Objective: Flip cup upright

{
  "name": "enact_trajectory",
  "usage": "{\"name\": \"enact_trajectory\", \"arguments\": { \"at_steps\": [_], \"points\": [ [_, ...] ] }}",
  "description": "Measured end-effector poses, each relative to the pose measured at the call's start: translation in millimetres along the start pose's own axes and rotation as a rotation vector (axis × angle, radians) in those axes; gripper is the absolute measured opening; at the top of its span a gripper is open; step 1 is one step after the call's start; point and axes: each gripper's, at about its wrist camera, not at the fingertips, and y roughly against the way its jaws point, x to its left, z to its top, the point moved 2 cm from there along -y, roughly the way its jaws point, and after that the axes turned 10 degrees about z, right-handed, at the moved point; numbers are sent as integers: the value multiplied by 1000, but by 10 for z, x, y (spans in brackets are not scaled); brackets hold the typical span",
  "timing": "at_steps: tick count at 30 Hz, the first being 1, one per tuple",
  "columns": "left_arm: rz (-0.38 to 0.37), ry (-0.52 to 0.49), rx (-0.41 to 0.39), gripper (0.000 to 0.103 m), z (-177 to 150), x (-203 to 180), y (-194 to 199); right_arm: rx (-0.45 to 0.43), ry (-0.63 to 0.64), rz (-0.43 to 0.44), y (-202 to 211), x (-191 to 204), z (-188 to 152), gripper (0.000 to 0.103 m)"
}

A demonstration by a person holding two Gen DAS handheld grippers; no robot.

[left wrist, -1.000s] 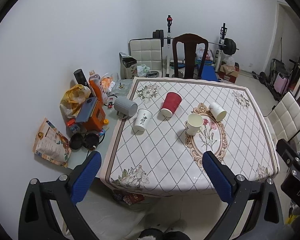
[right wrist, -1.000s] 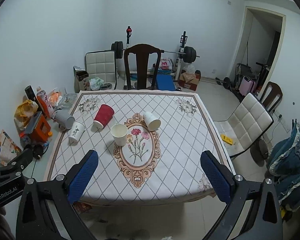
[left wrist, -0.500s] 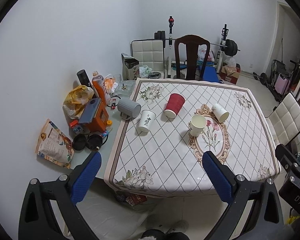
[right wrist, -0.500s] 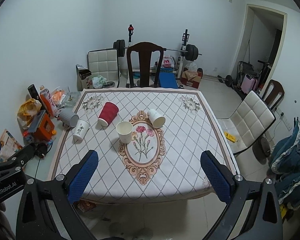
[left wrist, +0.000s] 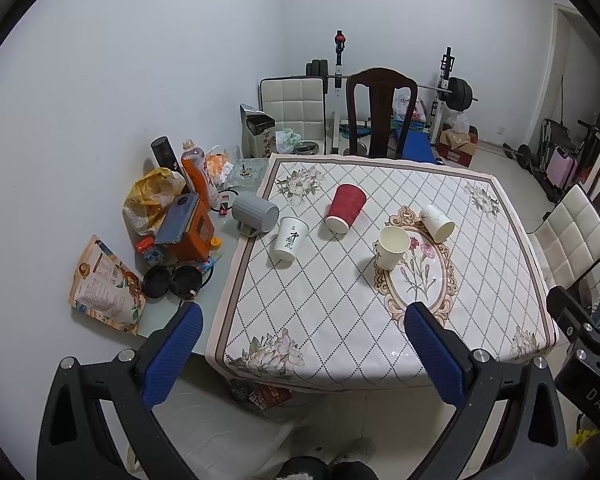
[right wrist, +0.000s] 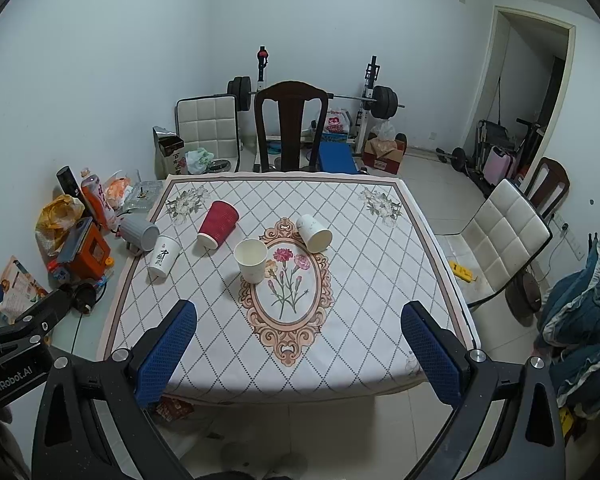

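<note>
Several cups are on the patterned table. A cream paper cup stands upright near the middle. A white cup lies on its side to its right. A red ribbed cup, a white cup with black writing and a grey ribbed mug lie on their sides to the left. My left gripper and right gripper are open and empty, held high in front of the table's near edge.
Clutter sits on the table's left strip: an orange box, a bottle, a yellow bag, headphones. A dark wooden chair stands behind the table. A white chair stands to the right. Weight equipment is at the back.
Both grippers have drawn back and up from the table, so it looks smaller and farther. The cups have not moved. Both grippers stay open.
</note>
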Motion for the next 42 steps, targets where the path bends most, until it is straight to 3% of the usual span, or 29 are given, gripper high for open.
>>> {"name": "enact_trajectory", "arguments": {
  "at_steps": [42],
  "points": [
    [-22, -22, 14, 103, 20, -216, 94, 10, 4, 9, 13, -21, -57, 103]
  ]
}}
